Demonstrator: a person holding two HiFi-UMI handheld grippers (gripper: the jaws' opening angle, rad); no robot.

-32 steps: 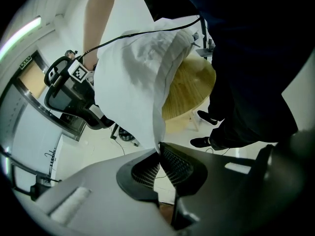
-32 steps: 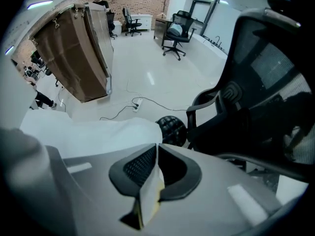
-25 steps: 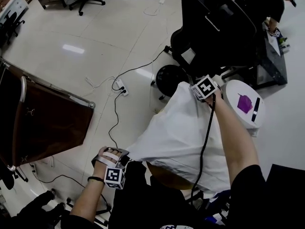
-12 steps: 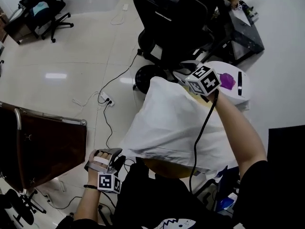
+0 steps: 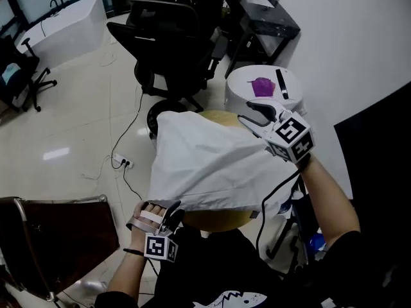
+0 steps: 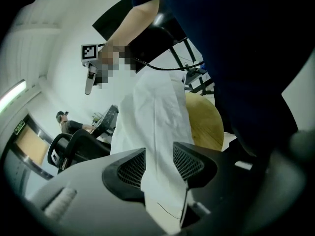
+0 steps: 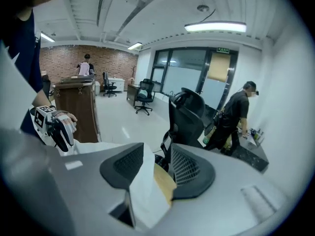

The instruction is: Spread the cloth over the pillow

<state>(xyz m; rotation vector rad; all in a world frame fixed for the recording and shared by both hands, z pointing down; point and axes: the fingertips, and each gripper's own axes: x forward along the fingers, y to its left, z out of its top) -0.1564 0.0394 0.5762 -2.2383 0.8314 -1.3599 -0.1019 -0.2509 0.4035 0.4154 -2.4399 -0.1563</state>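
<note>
Draping over the pillow [image 5: 212, 221], the cloth [image 5: 205, 165] covers most of it. Only a strip of yellow shows at the near edge and another at the far edge. The cloth is white and creased, and its near hem hangs below the pillow on the person's side.

The left gripper [image 5: 172, 212] sits low at the cloth's near left corner. Its jaws stand apart, having just been opening, and in the left gripper view the cloth runs through the gap between them. The pillow shows beyond it to the right.

The right gripper [image 5: 247, 113] is held higher, at the cloth's far right corner. Its jaws have also just been opening and now stand apart. In the right gripper view a fold of cloth lies between them against the left jaw. A sliver of pillow shows between that fold and the right jaw, so the pads are not pressing the cloth.

Just beyond the right gripper stands a round white table [image 5: 241, 85] with a purple thing [image 5: 261, 86] and a dark stick on it. A black chair [image 5: 164, 37] stands behind the pillow, and a power strip [image 5: 122, 162] lies on the floor to the left.
</note>
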